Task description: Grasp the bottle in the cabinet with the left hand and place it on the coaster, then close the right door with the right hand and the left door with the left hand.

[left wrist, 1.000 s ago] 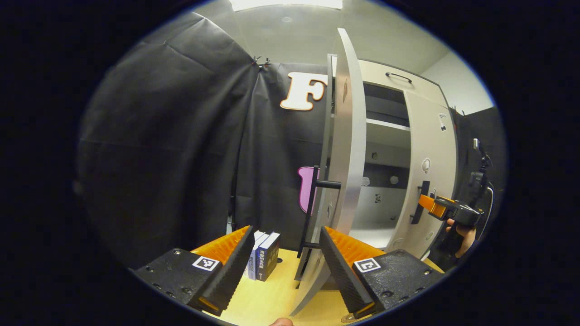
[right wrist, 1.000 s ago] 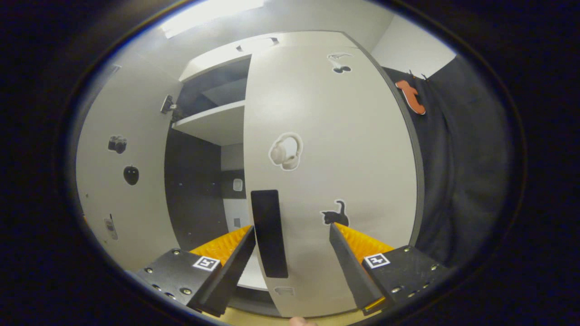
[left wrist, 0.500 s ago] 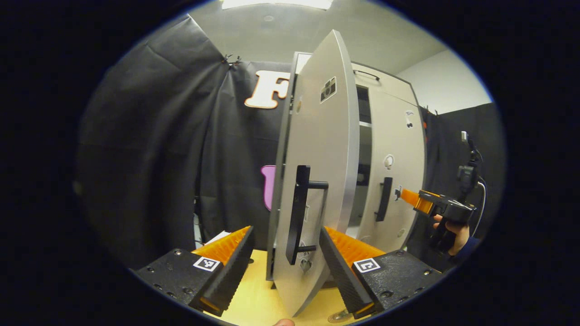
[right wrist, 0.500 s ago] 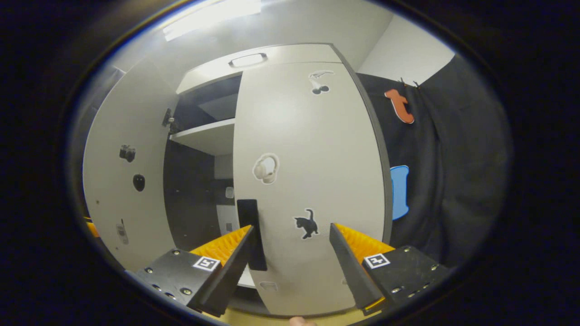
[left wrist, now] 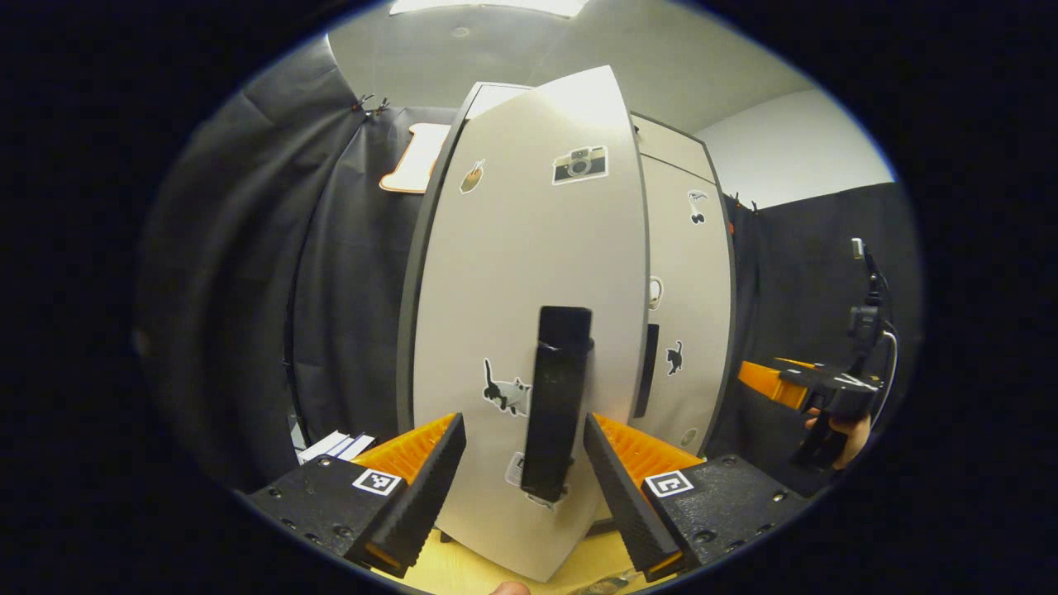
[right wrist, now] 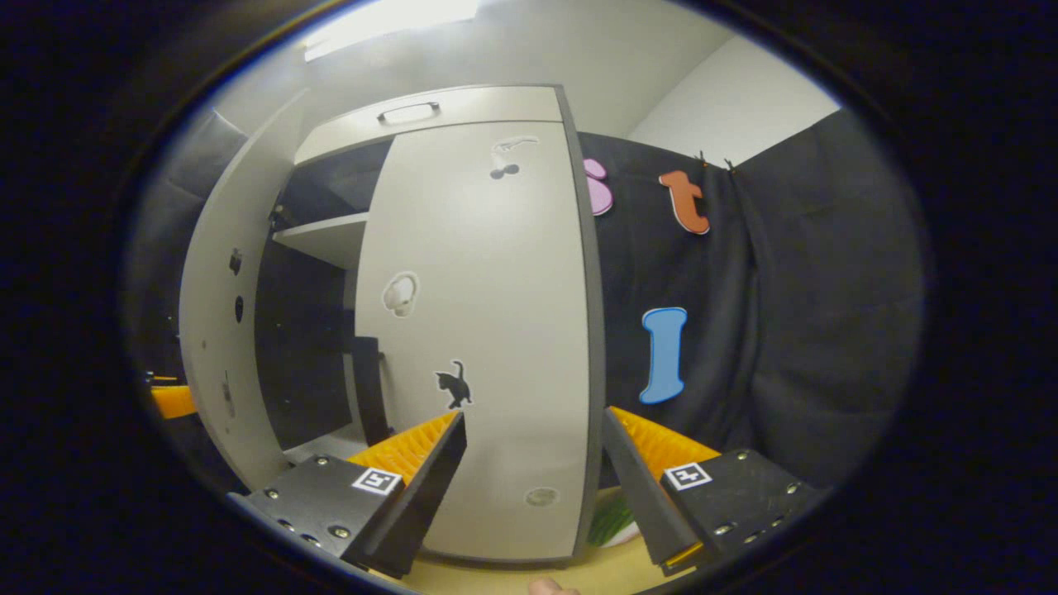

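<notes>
- Stickers on left door [left wrist: 512,273], centre of the left gripper view: camera, cat; no readable writing.
- Left gripper [left wrist: 525,479] spread apart, flanking black handle [left wrist: 555,397] without clamping.
- Right door [right wrist: 479,330] shut, centre of the right gripper view; dark gap at its left edge.
- Right gripper [right wrist: 533,483] parted, low centre, holding nothing.
- Bottle's place: cannot tell.

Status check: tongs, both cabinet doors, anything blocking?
Both tongs open: left tongs straddling left door handle, right tongs off right door. Right door shut; left door ajar. No obstruction visible.
</notes>
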Demonstrator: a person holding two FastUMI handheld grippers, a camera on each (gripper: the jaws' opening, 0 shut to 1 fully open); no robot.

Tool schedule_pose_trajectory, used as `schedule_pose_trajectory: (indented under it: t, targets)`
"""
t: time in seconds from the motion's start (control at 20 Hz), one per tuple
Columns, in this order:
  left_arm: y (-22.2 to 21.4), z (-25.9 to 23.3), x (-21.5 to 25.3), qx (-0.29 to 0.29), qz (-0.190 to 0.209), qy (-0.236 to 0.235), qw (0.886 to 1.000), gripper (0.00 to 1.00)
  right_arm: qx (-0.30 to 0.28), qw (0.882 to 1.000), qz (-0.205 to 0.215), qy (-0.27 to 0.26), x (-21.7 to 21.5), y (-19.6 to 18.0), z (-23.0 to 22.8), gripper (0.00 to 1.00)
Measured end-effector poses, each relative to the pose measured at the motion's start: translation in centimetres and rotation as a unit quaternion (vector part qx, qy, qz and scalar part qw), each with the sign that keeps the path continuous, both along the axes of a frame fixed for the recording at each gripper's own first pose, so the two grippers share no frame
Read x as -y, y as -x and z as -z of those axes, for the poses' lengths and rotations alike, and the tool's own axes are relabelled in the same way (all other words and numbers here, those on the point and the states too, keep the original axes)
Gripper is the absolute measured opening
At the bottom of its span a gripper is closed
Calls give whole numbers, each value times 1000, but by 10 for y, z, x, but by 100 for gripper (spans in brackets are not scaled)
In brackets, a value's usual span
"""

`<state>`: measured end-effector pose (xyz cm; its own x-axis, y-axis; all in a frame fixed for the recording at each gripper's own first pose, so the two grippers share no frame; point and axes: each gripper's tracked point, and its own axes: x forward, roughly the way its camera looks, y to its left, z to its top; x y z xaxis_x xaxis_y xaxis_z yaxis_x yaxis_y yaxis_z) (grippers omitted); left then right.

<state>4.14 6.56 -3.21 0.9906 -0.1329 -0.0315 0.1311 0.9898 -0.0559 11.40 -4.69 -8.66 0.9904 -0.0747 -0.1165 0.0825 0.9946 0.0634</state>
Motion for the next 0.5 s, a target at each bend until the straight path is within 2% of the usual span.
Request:
schedule_pose_trajectory:
  t: [0.05, 0.1, 0.3, 0.5]
  targets:
    - [-7, 2, 9, -1, 10, 9, 1000, 97, -2, 1000, 7, 1, 9, 3, 0, 100]
    - [-12, 4, 15, -6, 13, 10, 1000, 99, -4, 1000, 13, 1, 18, 6, 0, 100]
    - [-33, 7, 30, -4, 22, -7, 1000, 99, -9, 999, 32, -5, 41, 20, 1, 97]
    - [-48, 8, 38, -12, 24, -10, 1000, 98, -15, 999, 47, -1, 62, 35, 3, 100]
